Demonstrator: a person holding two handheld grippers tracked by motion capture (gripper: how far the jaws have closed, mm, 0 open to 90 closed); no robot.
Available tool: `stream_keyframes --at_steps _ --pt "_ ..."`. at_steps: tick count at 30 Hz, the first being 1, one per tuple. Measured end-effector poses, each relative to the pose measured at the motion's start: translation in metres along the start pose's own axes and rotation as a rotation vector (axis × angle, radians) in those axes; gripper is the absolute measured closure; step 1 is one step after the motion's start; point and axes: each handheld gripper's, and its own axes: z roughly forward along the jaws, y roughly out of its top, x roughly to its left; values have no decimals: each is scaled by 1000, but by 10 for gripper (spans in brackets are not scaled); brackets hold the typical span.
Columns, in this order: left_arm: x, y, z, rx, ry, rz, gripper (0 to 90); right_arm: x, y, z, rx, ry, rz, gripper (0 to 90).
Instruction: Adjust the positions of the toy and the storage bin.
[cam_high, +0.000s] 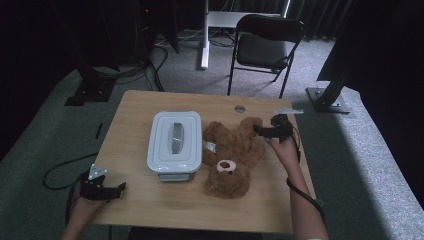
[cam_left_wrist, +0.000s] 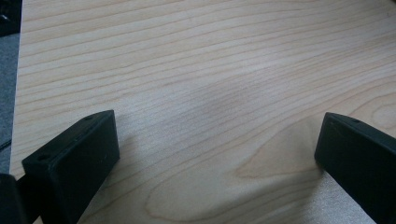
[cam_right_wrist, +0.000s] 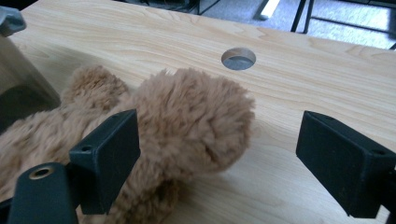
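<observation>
A brown teddy bear lies on its back on the wooden table, head toward the near edge. Left of it stands a grey lidded plastic box. My right gripper is open at the bear's far right leg; the furry foot sits between its jaws, close to the left one, with table showing beside the right one. My left gripper rests at the table's near left corner, open, with only bare wood between its jaws.
A round cable hole is in the table's far edge, also in the right gripper view as a hole. A black folding chair stands beyond the table. Cables lie on the grey carpet at left.
</observation>
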Motion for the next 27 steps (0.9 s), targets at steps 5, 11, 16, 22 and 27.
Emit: stream_keyframes --at_steps 5,11,16,22,27 --pt "0 0 0 0 0 0 4 -2 4 12 20 5 10 127" --pt "0 0 0 0 0 0 4 -7 10 23 39 41 41 123" --pt "0 0 0 0 0 0 5 -11 9 34 78 82 65 120" --pt "0 0 0 0 0 -1 4 -11 6 36 98 136 74 182" --pt "0 0 0 0 1 -1 5 -10 5 34 104 178 58 349"
